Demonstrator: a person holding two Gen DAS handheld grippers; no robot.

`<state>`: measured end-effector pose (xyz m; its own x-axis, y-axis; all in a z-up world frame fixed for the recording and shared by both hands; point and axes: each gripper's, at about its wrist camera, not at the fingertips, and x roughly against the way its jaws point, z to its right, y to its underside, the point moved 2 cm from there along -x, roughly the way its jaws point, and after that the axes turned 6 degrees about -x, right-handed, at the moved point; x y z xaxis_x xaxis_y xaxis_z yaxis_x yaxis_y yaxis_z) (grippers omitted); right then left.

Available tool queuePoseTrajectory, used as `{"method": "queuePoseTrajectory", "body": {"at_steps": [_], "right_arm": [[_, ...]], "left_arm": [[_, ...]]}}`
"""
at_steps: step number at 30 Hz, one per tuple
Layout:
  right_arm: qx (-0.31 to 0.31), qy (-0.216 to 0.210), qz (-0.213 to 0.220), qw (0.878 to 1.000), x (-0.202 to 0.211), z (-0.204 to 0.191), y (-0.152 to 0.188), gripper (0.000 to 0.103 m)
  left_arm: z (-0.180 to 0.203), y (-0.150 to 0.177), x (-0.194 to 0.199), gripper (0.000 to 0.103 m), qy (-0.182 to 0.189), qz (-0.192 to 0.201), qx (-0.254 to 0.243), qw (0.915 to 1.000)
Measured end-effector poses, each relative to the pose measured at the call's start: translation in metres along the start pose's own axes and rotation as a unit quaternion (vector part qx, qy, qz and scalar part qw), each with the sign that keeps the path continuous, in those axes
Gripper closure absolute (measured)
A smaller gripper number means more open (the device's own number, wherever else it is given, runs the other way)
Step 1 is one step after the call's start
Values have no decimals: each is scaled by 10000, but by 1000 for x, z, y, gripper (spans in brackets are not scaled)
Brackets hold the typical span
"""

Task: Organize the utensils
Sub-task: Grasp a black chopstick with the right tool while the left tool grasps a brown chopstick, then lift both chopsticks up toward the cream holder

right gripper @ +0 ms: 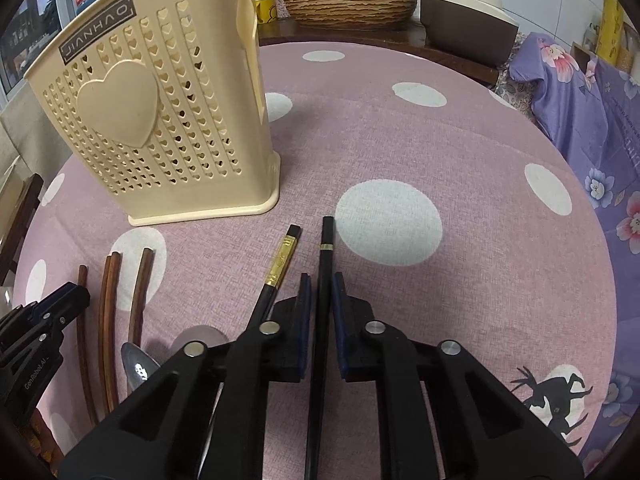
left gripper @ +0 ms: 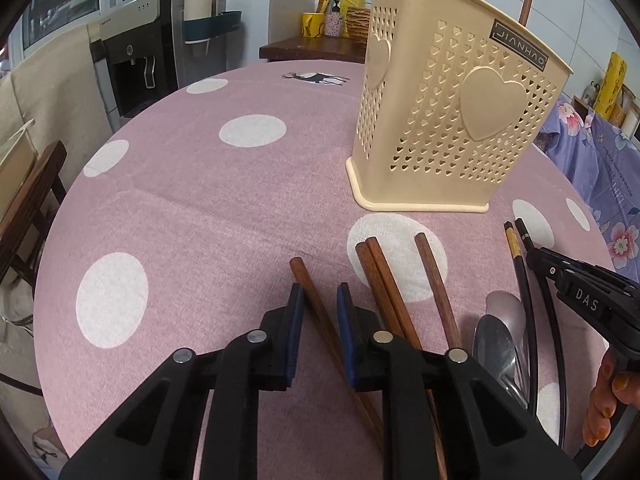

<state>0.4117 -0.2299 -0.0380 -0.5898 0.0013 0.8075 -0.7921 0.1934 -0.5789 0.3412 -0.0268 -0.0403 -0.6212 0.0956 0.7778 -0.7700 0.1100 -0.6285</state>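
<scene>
A cream perforated utensil holder (left gripper: 440,120) (right gripper: 160,120) stands upright on the table. My left gripper (left gripper: 320,292) is shut on a brown wooden chopstick (left gripper: 310,280) that runs slantwise between its blue pads, lying low at the cloth. Three more brown chopsticks (left gripper: 384,280) lie just to its right, then two metal spoons (left gripper: 500,340). My right gripper (right gripper: 322,280) is shut on a black chopstick (right gripper: 326,248). A second black chopstick with a gold band (right gripper: 280,260) lies beside its left finger. Each gripper's tip shows at the edge of the other's view.
The round table wears a pink cloth with white dots (left gripper: 200,200). A wooden chair (left gripper: 32,200) stands at the left edge and purple floral fabric (right gripper: 592,120) at the right. Behind are a side table with a woven basket (right gripper: 348,0) and a water dispenser (left gripper: 136,48). A hand (left gripper: 604,400) holds the right gripper.
</scene>
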Motion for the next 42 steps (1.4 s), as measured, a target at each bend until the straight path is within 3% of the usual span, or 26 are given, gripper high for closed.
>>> {"method": "queuePoseTrajectory", "body": {"at_steps": [14, 21, 31, 38, 42], "right_arm": [[-30, -182, 61, 9998, -4, 2, -5, 95], [-140, -367, 318, 9987, 9, 6, -9, 95], [-333, -912, 940, 9908, 76, 23, -23, 95], [-171, -1059, 1592, 9814, 143, 28, -36, 95], [-3, -994, 1866, 9774, 170, 27, -41, 95]], "left_arm": [[6, -8, -6, 92, 28, 11, -95, 9999], [4, -8, -3, 93, 308, 73, 76, 9995], [-1, -33, 59, 95, 629, 924, 103, 9937], [-5, -57, 115, 95, 613, 1679, -47, 9839], [-9, -64, 127, 95, 572, 1848, -44, 9811]]}}
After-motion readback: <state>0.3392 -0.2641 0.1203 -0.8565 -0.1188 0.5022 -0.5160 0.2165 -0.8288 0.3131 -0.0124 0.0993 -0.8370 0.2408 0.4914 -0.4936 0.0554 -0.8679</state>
